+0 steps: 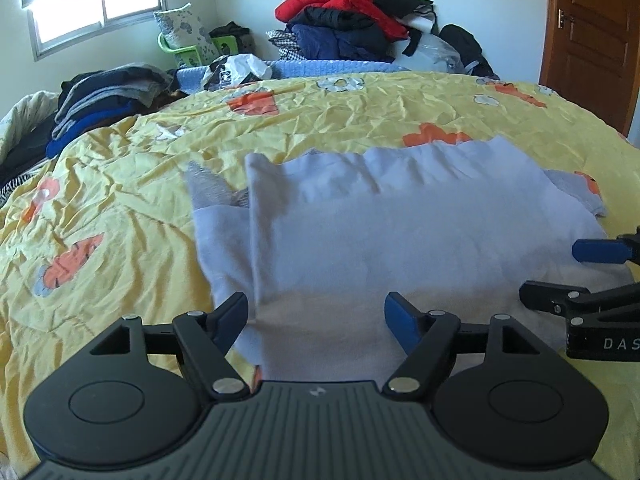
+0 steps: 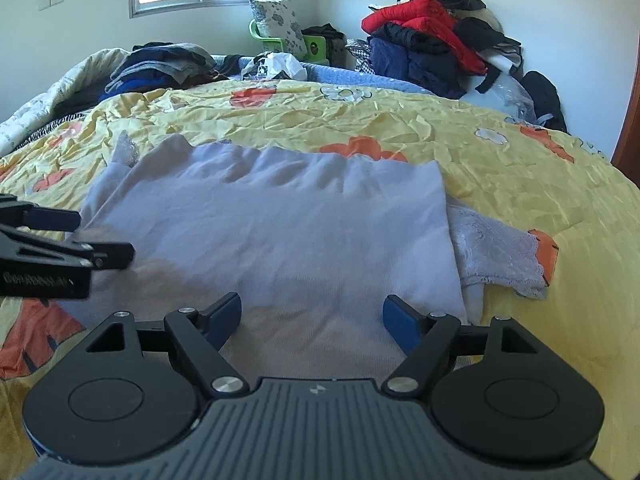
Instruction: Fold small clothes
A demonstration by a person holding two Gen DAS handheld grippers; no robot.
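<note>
Open left gripper (image 1: 316, 320) over folded garment (image 1: 400, 232), clothes pile (image 1: 344, 20) beyond.

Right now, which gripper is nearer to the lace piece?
Right. The right gripper hovers just beside the lace piece; the left gripper is across the pale garment.

Left tongs (image 1: 316, 320), right tongs (image 2: 312, 320): black linkage arms, blue pads, silver rivets, ribbed grey body (small white logo).

bed (image 2: 500, 168) — yellow flowered sheet | on it — pale folded garment (image 2: 280, 216), clothes stack (image 2: 164, 64)
</note>
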